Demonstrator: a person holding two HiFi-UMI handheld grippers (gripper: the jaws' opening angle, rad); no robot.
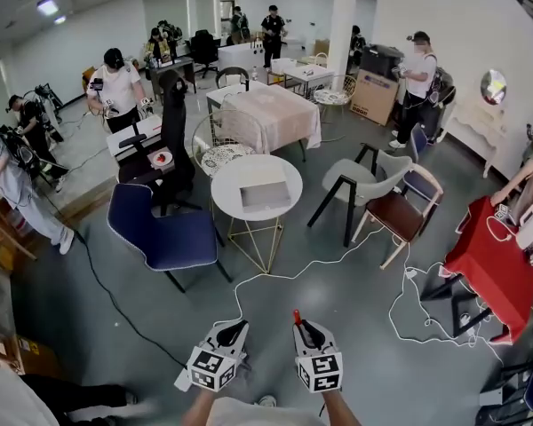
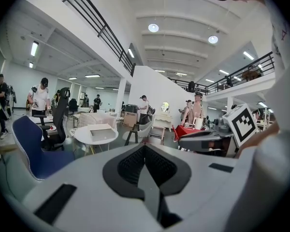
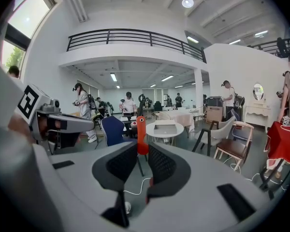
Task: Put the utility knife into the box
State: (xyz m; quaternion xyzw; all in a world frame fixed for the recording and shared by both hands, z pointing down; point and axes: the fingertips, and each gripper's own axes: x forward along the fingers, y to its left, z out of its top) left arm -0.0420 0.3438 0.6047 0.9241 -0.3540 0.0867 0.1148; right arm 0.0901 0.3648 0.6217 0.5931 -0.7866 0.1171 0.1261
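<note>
Orange-red, the utility knife (image 3: 141, 134) is pinched between the pads of the right claw (image 3: 142, 151), its tip jutting out past them. The left claw (image 2: 145, 151), just beside the right claw, is pressed together with nothing in it. Well beyond the right claw, the box (image 1: 265, 193) is seen on a round white tabletop (image 1: 226, 204).
</note>
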